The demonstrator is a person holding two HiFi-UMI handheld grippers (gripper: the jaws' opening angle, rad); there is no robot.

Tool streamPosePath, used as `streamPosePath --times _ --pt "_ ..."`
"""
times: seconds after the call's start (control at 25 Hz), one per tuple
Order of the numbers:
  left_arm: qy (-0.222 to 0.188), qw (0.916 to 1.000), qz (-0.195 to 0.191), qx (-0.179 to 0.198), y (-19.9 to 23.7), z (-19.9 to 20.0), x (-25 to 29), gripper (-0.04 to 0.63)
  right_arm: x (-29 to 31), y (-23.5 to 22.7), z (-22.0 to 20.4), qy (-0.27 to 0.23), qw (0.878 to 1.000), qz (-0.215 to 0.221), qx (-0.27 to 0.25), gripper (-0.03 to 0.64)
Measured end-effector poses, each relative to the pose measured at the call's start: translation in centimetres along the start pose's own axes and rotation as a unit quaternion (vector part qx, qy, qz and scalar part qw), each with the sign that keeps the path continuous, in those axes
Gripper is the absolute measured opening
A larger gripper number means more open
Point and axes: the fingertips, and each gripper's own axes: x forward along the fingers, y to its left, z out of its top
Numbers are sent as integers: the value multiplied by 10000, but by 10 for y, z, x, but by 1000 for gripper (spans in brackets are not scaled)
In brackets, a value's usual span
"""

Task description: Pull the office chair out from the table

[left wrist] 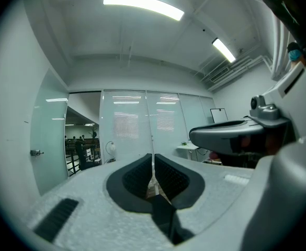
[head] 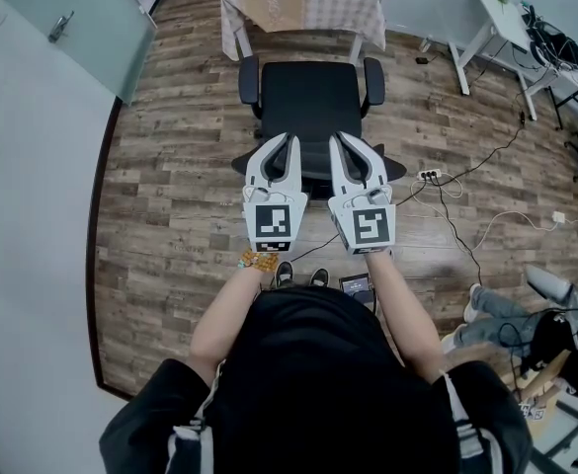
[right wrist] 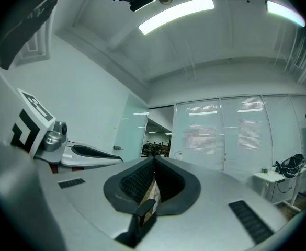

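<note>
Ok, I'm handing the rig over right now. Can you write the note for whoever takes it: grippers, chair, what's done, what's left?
Left gripper: jaws together, nothing between them, pointing level over the near end of the office chair.
Right gripper: the same, shut and empty, beside the left one.
Office chair: black, faces the table with the checked cloth, seat front close to the cloth's hem. Neither gripper holds it.
Done: no hold on the chair yet.
Left: take hold of the chair at its near end and draw it away from the table. Mind the power strip on the floor to the chair's right.
</note>
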Motion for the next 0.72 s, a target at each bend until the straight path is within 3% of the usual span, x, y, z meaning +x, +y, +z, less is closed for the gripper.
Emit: streamPosePath --times 0.72 --pt "83 10000 -3 -12 3 -10 -2 31 0 5 -7 124 9999 36 -73 8"
